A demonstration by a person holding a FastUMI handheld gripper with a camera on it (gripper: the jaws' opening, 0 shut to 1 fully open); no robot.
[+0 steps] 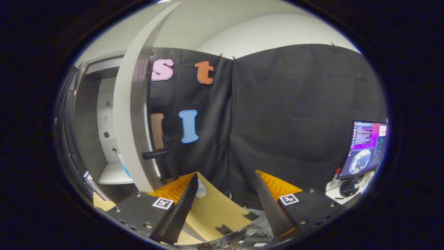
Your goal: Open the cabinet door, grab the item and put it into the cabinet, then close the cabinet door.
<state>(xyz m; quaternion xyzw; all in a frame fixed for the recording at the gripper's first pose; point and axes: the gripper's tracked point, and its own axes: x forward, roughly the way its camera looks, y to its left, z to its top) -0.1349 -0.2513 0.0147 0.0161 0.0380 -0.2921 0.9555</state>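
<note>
The cabinet stands to the left of my fingers with its door swung open, edge-on toward me. A dark handle sticks out of the door low down. Inside, a white shelf shows, with a thin blue thing at its right end; I cannot tell what it is. My gripper is open, with nothing between its fingers, held above a tan table top. A small whitish object lies on the table right beside the left fingertip, partly hidden by it.
A lit monitor stands on a white desk to the right, with small items at its foot. Black cloth walls close off the space ahead. Cables and small parts lie below the table's near edge.
</note>
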